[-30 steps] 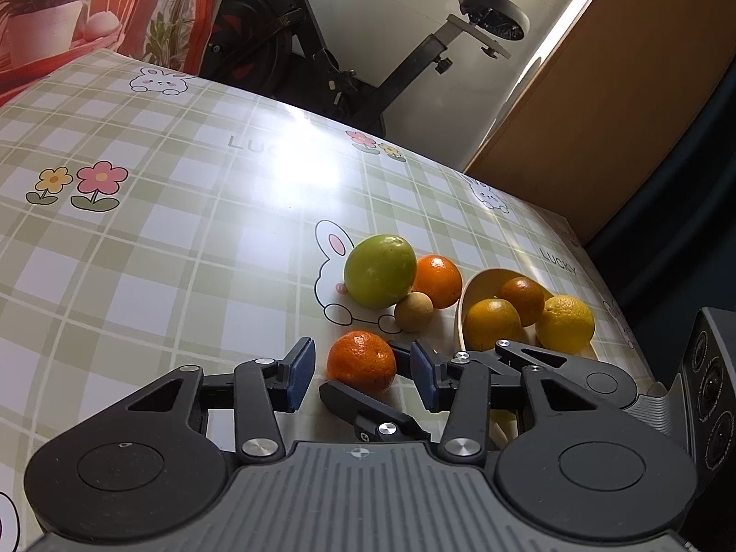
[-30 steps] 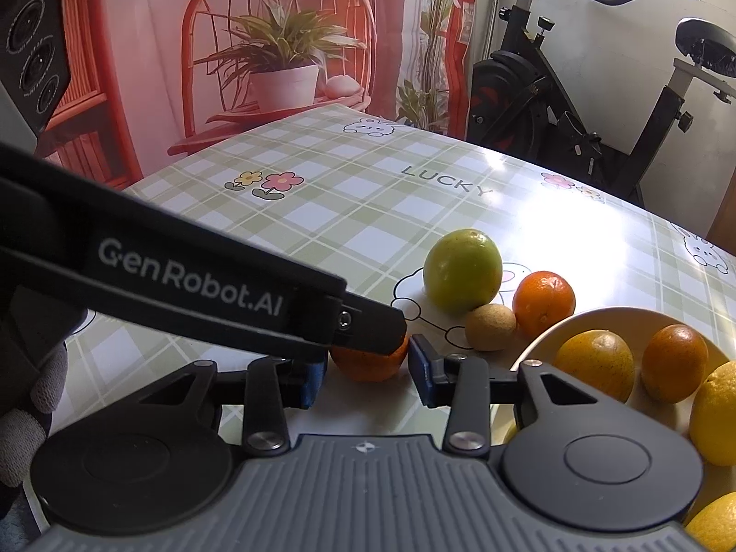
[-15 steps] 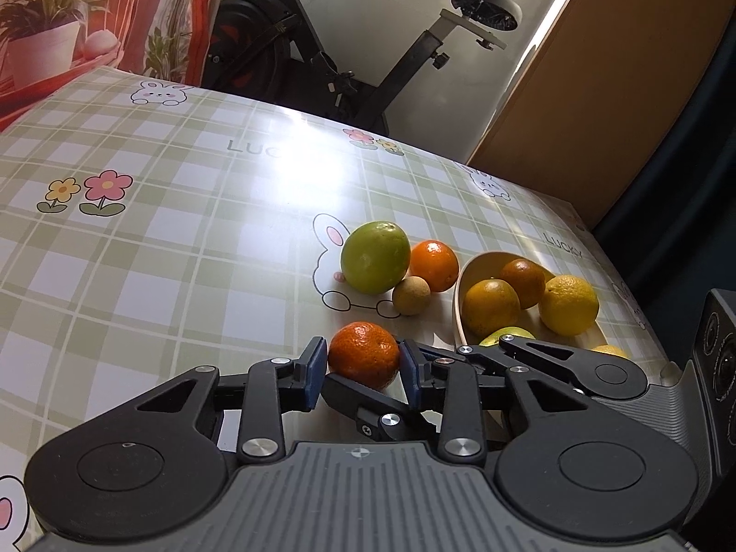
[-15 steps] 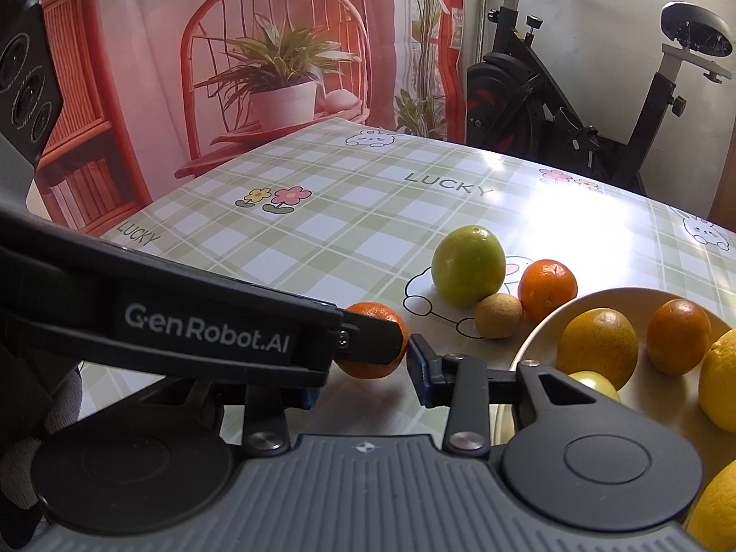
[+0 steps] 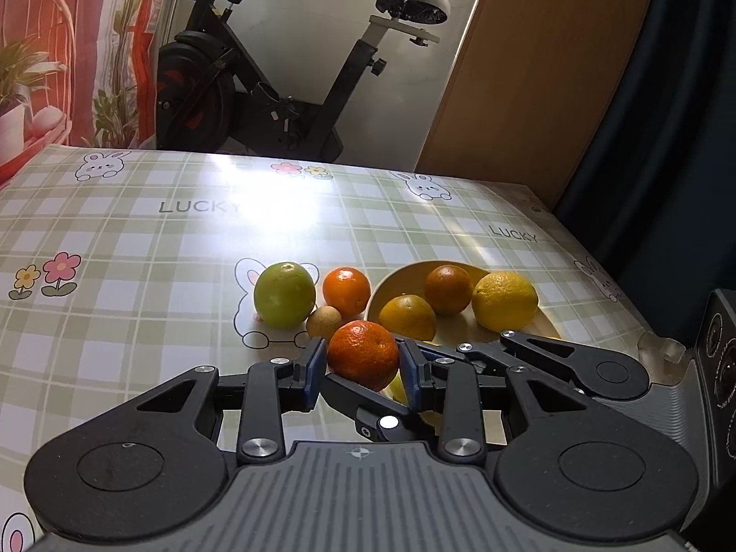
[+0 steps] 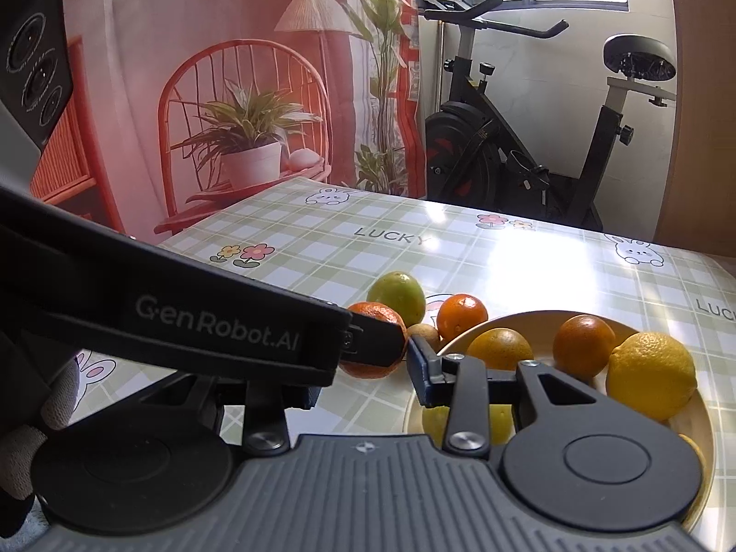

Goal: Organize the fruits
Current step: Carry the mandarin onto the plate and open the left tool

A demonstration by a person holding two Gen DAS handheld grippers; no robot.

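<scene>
Orange mandarin [image 5: 363,354] between left gripper's [image 5: 363,370] pads

Both wrist views low, close over table [image 5: 138,230], facing exercise bike [image 6: 529,138]; share bowl [image 5: 405,276].

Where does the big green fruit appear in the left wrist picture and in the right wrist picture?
Left wrist view: the green fruit lies on the table left of centre, over the rabbit drawing, left of the bowl.
Right wrist view: the green fruit lies at centre, beyond the bowl.
Shared landmark: the exercise bike behind the table.
</scene>
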